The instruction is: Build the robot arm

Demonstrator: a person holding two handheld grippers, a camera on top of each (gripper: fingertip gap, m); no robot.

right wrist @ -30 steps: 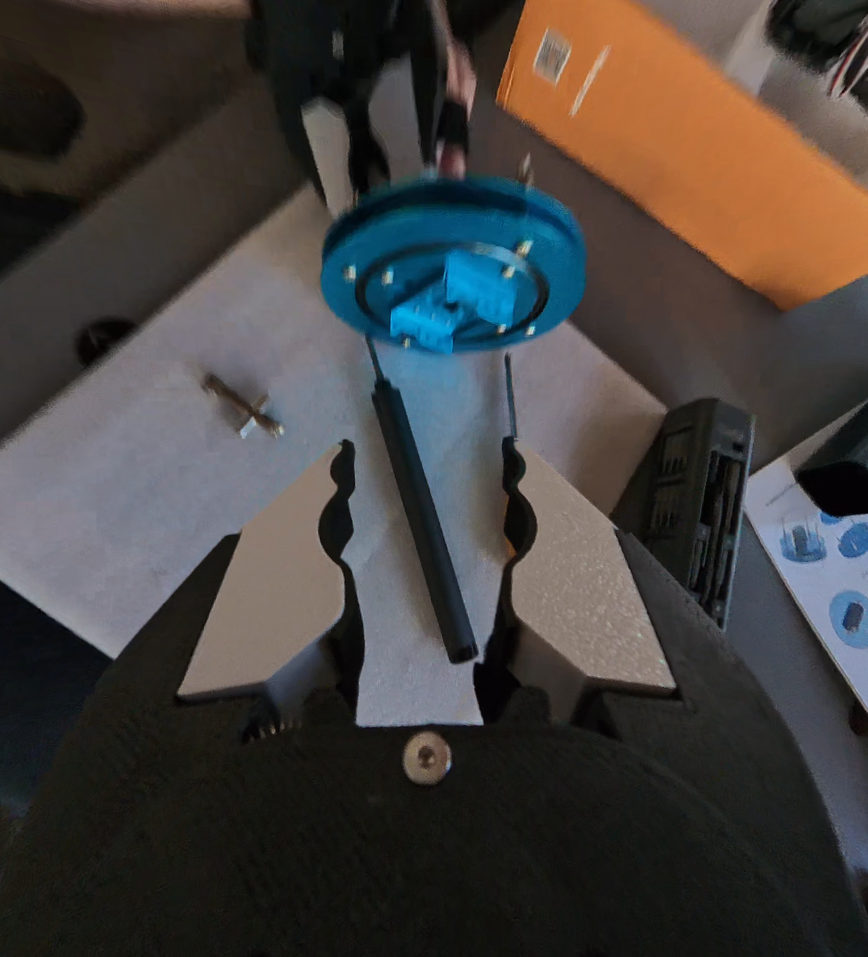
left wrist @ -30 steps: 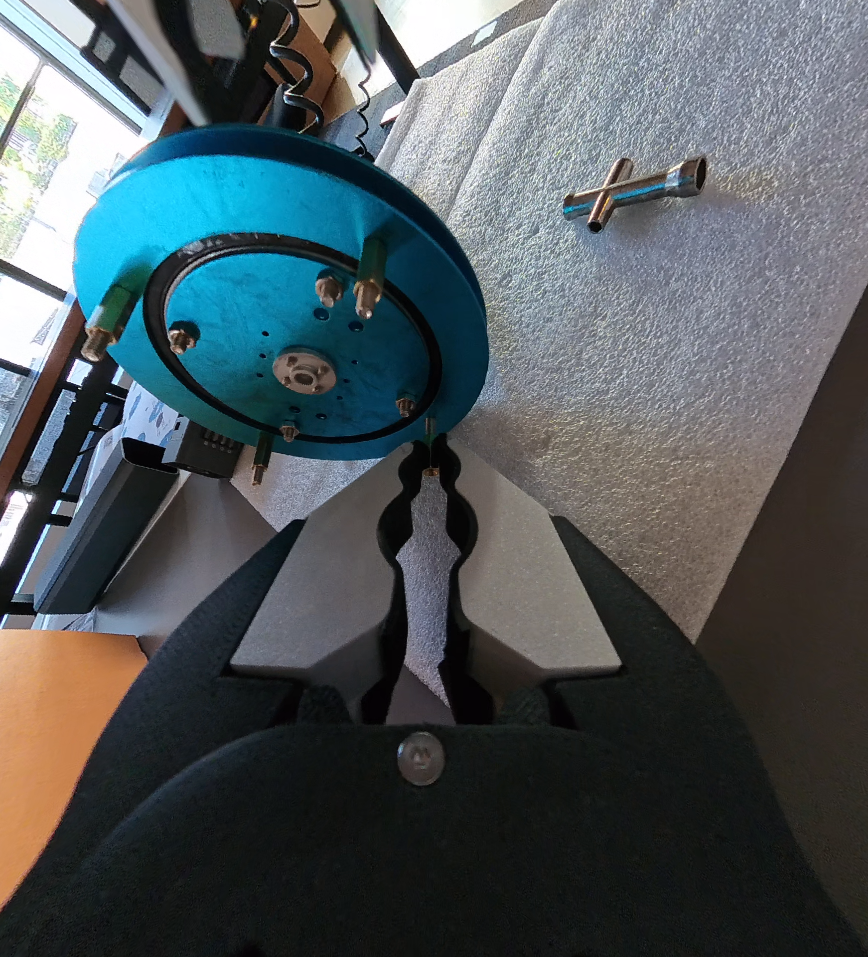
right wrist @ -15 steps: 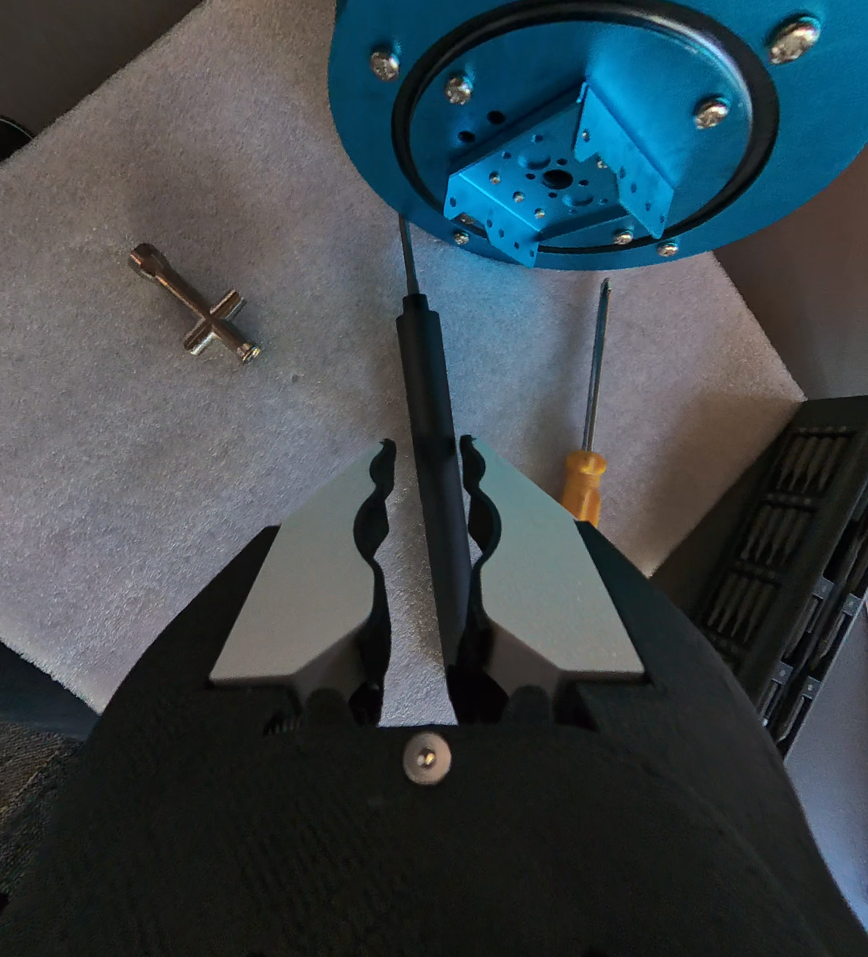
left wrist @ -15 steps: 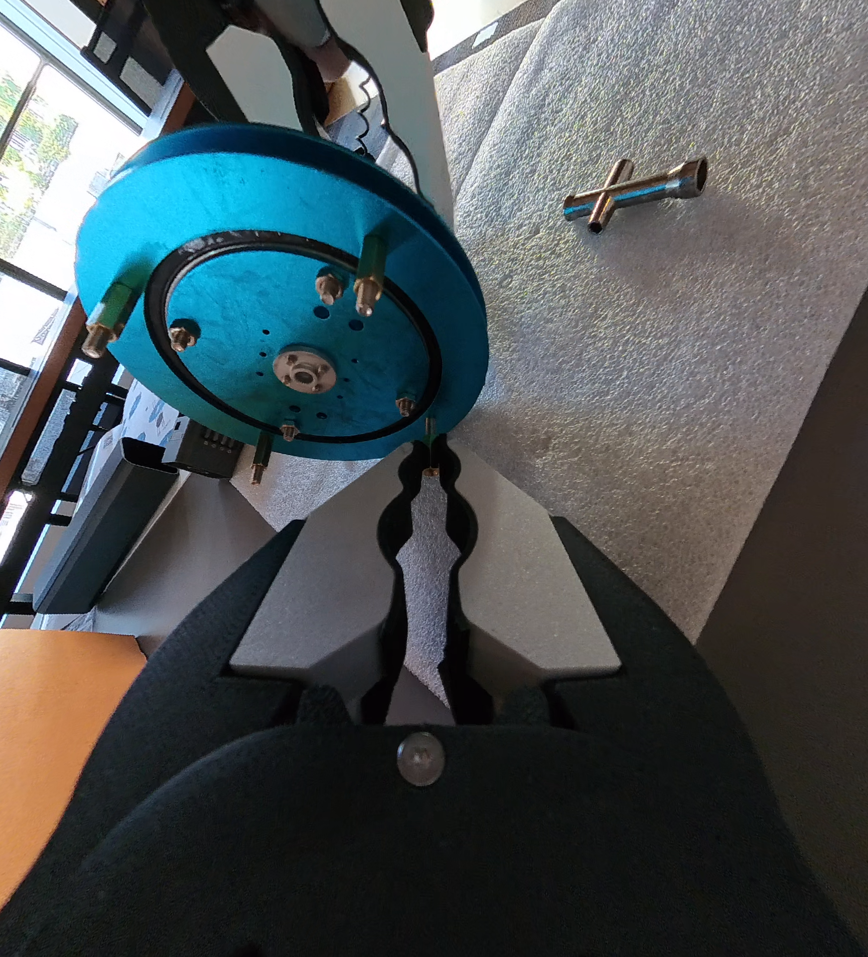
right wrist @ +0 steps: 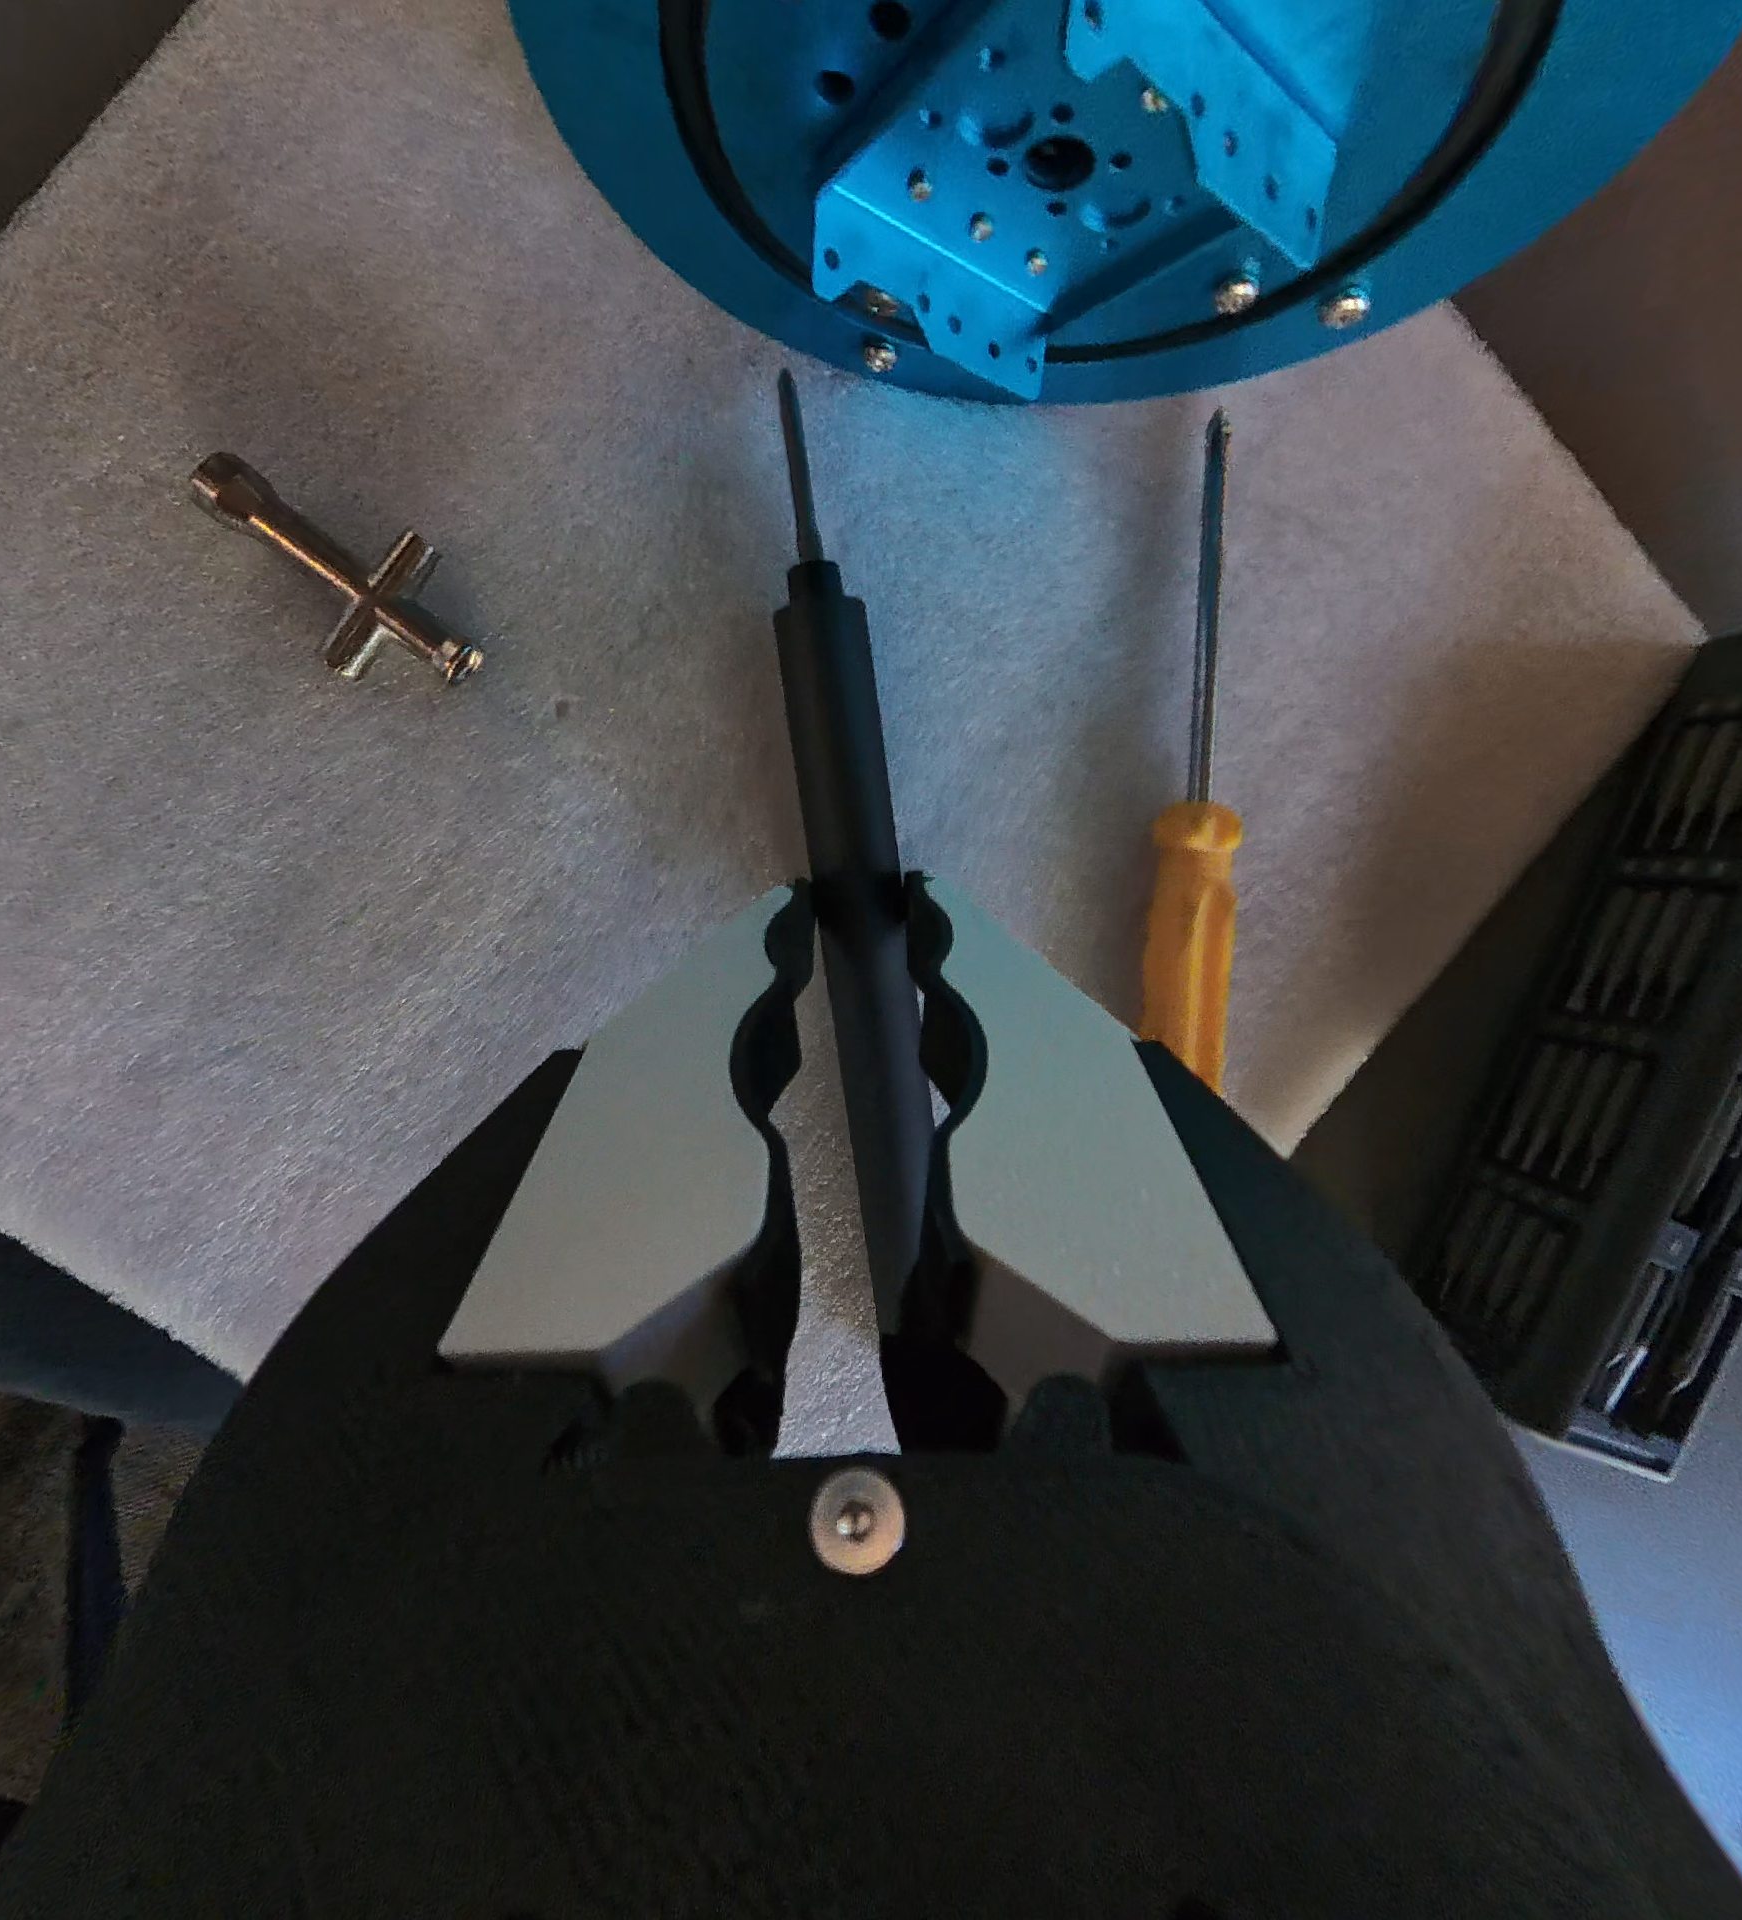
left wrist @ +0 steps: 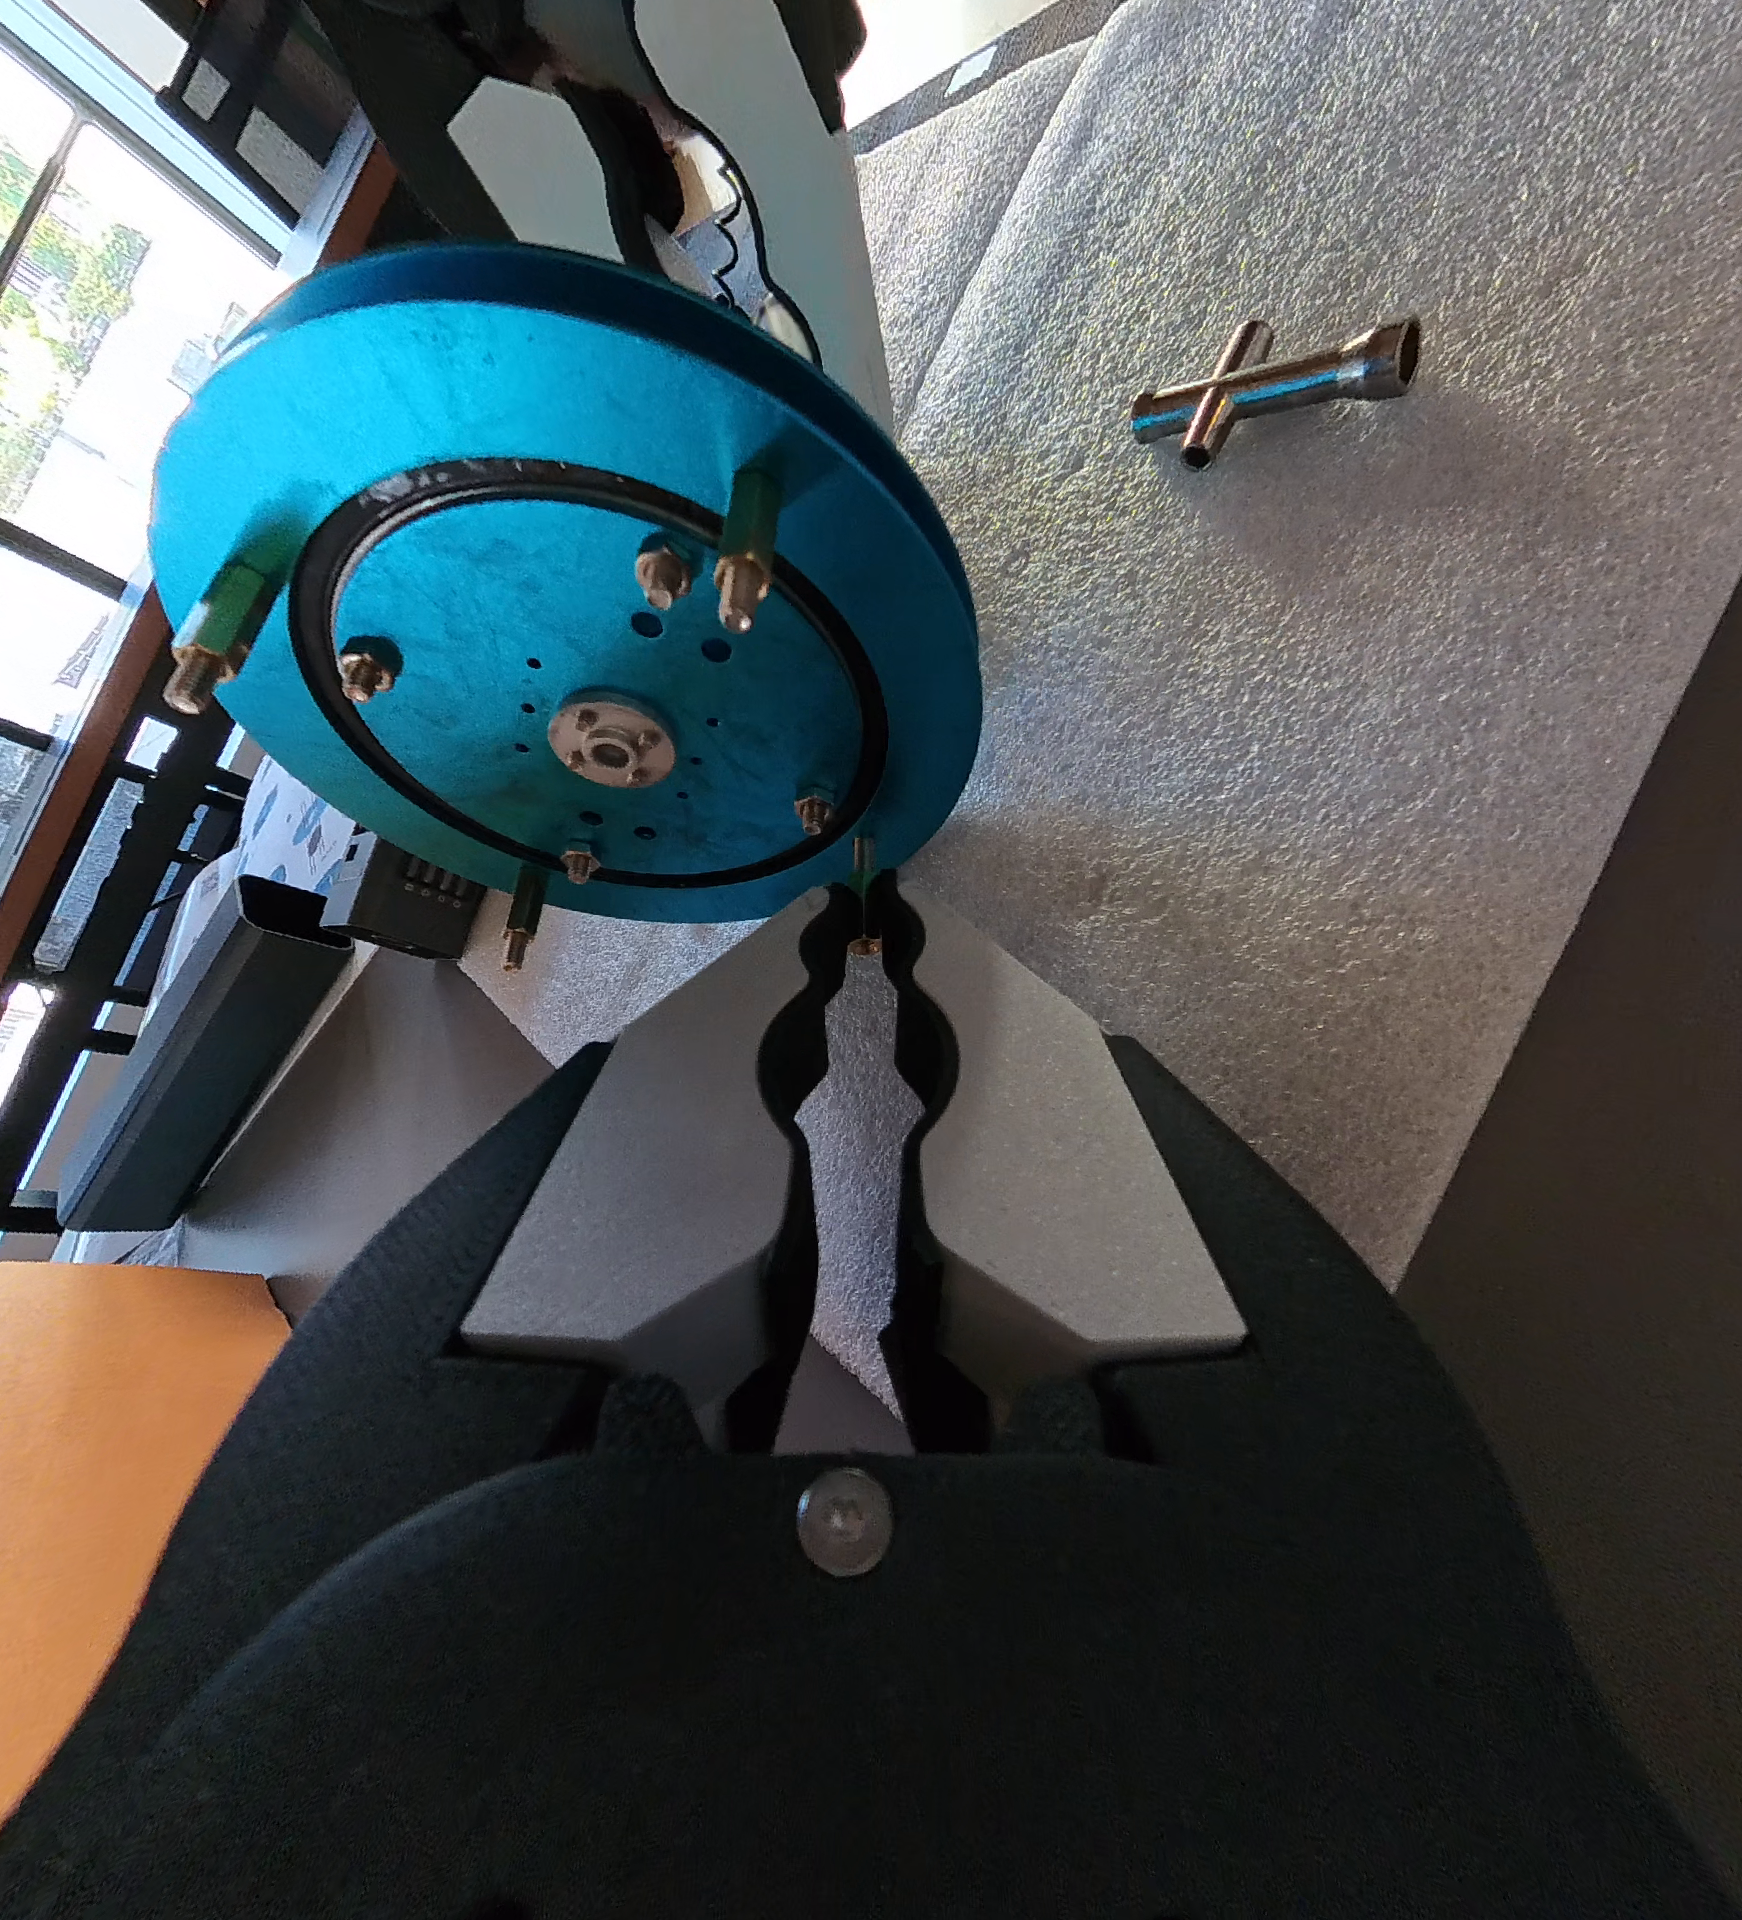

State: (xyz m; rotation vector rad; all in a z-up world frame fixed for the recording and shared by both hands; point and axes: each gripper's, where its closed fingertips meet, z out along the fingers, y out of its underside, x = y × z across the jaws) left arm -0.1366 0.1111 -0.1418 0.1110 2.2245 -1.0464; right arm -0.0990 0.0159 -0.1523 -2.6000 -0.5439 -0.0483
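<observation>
Left tongs clenched on a disc post; right tongs grasping a black screwdriver.

Left tongs [left wrist: 865, 914] pinch one thin brass post [left wrist: 863, 906] at the rim of the blue disc [left wrist: 493, 436], which is held tilted above the grey foam pad [left wrist: 1314, 779]. Judged: the metal disc is stiff and fairly heavy for so small a hold, so it may swing; the rim would be a surer grip. Right tongs [right wrist: 859, 896] grip the black screwdriver [right wrist: 836, 727] mid-handle, tip just short of the disc's edge screws [right wrist: 881, 353]. Judged: the smooth round handle may roll or slip under torque. Blue bracket [right wrist: 960, 239] stands beside those screws and crowds the approach. On the pad: orange screwdriver [right wrist: 1191, 914] just right, cross wrench [right wrist: 347, 582] well left. Black bit case [right wrist: 1615, 1039] lies off the pad on the desk [right wrist: 1698, 1621].
</observation>
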